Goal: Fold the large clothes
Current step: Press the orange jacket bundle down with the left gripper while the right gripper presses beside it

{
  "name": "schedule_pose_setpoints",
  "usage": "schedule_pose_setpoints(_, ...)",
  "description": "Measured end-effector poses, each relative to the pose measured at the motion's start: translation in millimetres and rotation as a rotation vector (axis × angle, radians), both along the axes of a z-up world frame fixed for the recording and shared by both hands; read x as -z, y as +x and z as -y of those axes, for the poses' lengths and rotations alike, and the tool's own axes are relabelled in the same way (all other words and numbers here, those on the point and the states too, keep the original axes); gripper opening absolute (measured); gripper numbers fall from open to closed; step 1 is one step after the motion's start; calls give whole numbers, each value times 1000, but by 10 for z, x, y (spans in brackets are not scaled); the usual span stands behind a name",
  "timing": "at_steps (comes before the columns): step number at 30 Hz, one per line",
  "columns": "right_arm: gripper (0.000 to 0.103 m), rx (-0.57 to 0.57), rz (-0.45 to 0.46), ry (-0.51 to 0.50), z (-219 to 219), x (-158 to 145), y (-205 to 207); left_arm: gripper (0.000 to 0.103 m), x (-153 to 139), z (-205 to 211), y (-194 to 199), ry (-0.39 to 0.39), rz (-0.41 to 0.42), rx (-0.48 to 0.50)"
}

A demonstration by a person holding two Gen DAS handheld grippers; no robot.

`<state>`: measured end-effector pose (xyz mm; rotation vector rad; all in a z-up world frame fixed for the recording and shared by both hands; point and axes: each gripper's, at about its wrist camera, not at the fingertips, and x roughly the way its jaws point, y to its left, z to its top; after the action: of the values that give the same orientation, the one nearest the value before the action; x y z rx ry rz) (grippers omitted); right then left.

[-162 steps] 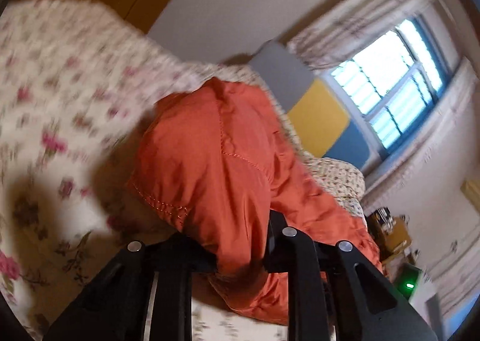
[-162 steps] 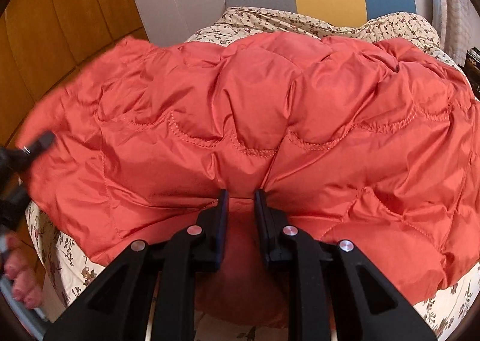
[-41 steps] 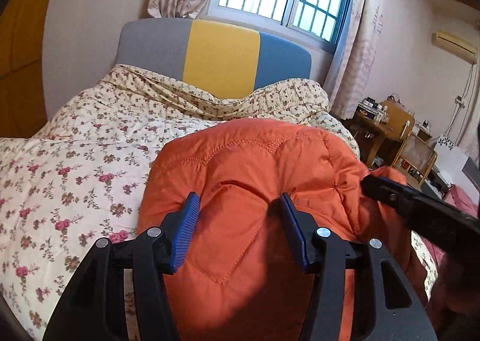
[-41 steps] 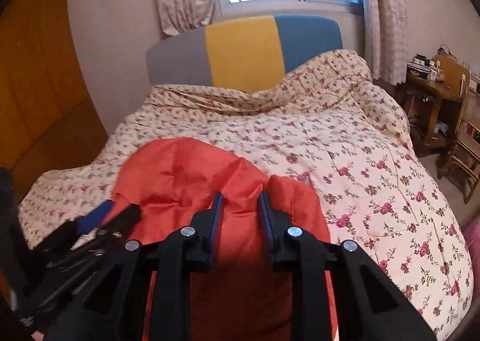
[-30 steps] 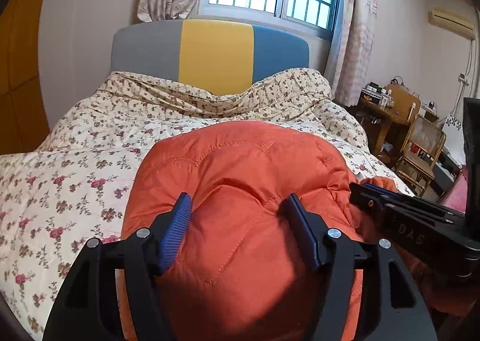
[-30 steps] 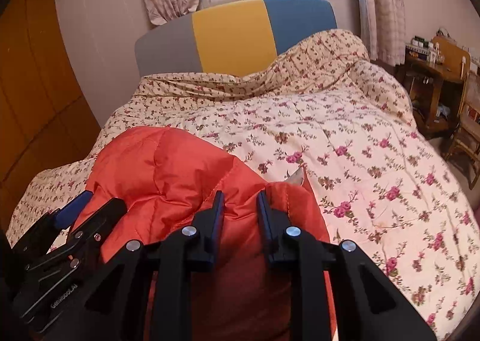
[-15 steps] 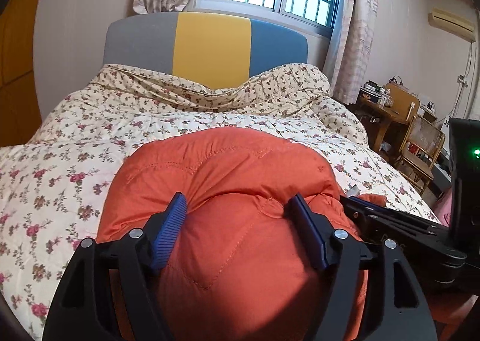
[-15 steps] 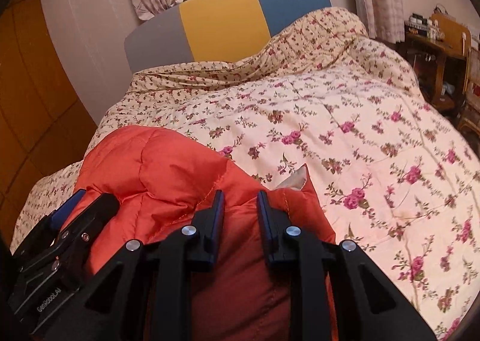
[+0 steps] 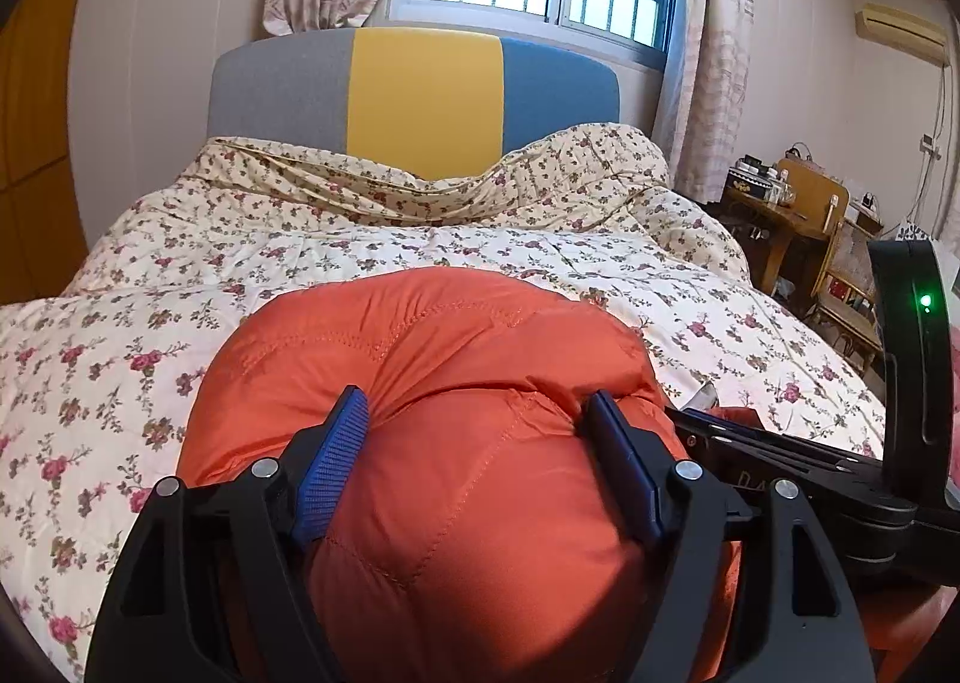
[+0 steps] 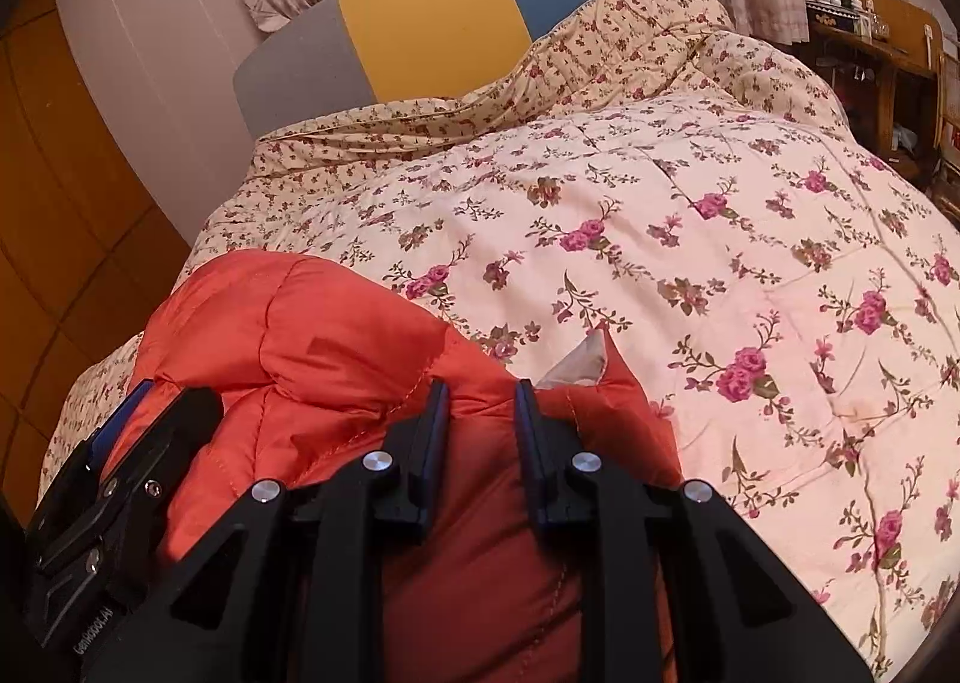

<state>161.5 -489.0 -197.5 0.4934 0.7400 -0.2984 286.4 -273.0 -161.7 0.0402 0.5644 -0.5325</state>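
Jacket (image 9: 456, 383) x1, grippers x2.

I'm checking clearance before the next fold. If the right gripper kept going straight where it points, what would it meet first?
Right gripper is already clamped on the orange jacket; straight on it would probably meet the floral quilt.

jacket (image 9: 456, 383): quilted orange cloth, slight sheen | bedspread (image 10: 690, 215): matt floral cloth | headboard (image 9: 420, 89): matt fabric

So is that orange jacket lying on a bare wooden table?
No, the orange jacket rests on a floral quilt covering a bed.
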Motion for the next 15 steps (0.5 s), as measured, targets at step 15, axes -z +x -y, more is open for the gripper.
schedule_pose_setpoints(15, 21, 16, 27, -23, -30, 15, -48, 83, -75, -57, -88, 3, -14, 56)
